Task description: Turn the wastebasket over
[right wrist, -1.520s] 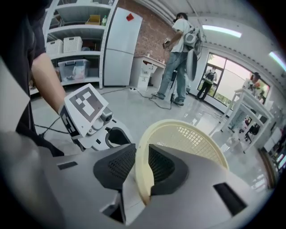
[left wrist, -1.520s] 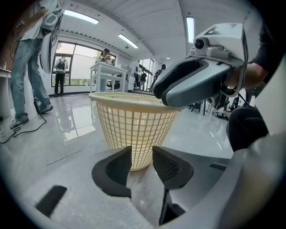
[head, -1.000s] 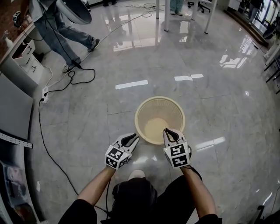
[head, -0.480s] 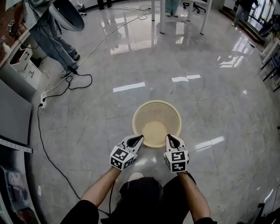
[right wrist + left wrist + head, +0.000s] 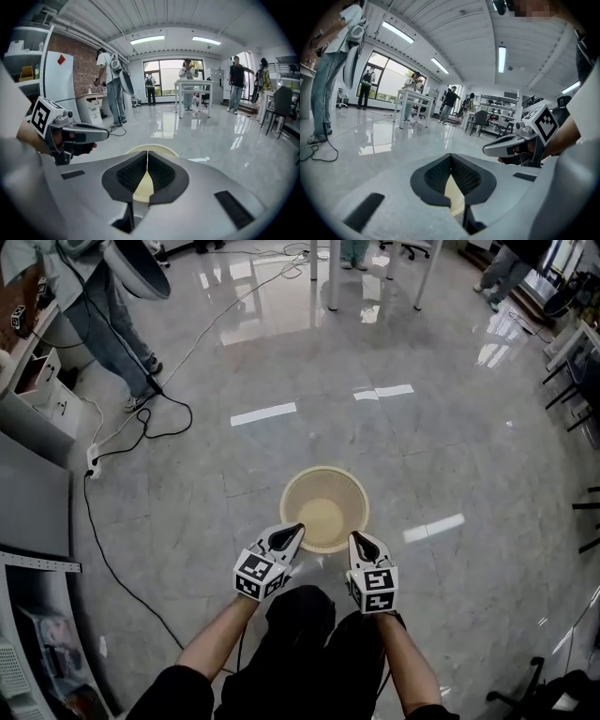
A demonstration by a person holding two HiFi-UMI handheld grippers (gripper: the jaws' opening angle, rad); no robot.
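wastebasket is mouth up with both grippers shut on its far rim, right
No: the head view shows the left gripper and right gripper shut on the near rim, the person's side, not the far one. The wastebasket is mouth up, as you said.

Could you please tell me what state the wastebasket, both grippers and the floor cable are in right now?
wastebasket: upright, mouth up, empty, not yet turned over.
left gripper: shut on the wastebasket's near rim.
right gripper: shut on the wastebasket's near rim.
cable: lying loose on the floor.
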